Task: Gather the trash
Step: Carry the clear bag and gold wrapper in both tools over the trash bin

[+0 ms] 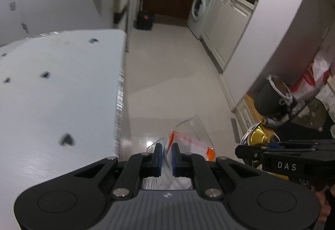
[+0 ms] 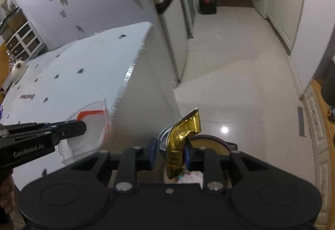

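Observation:
My left gripper (image 1: pixel 166 154) is shut on a clear plastic bag with orange-red trim (image 1: pixel 188 138), held in the air just off the right edge of the white table (image 1: pixel 62 94). The bag also shows in the right wrist view (image 2: pixel 90 127), with the left gripper (image 2: pixel 81 126) at the left. My right gripper (image 2: pixel 169 152) is shut on a crumpled gold foil piece (image 2: pixel 182 140), held above a round bin (image 2: pixel 211 142) on the floor. In the left wrist view the foil (image 1: pixel 256 135) and the right gripper (image 1: pixel 240 150) sit at the right.
Shiny tiled floor (image 1: pixel 167 75) stretches ahead to a washing machine (image 1: pixel 200 8) and white cabinets (image 1: pixel 228 27). A fridge (image 2: pixel 167 20) stands beside the table's far end. A dark bucket (image 1: pixel 270 96), bags and clutter crowd the right. A white cat (image 2: pixel 16 71) sits at the left.

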Demonstrator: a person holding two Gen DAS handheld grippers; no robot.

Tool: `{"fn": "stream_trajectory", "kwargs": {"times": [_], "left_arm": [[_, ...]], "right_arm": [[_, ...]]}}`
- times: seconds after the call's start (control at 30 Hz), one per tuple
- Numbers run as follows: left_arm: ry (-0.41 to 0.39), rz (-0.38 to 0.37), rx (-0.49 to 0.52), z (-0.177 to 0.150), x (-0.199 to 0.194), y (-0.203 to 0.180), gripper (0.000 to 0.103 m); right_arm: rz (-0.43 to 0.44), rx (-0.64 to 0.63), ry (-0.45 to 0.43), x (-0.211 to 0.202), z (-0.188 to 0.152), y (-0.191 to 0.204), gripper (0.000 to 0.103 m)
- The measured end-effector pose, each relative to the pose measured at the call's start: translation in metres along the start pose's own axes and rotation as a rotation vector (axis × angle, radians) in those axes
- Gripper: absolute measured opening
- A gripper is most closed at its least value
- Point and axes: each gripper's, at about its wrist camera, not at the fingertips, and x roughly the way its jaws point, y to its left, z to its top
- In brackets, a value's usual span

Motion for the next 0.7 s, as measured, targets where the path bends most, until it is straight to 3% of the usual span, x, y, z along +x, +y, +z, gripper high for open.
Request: {"fn": "stream_trajectory", "kwargs": {"times": [0.3,0.53,0.7], "left_arm": [[0.16,-0.037,0.013,-0.016,0.08,-0.034,0.009],[0.28,-0.015,-0.041,-0.037,0.148,-0.033,0.009],[0.323,0.033,-0.059,-0.047,0.185,-0.027,0.009]], "right_arm": [[-0.059,0.109,0.074,0.018,-0.029,-0.074,0.027],[-0.065,0.144,0.179,0.066,-0.047,-0.111,0.027],[-0.017,0.184,0.257,0.11,-0.064,-0.126,0.027]]}}
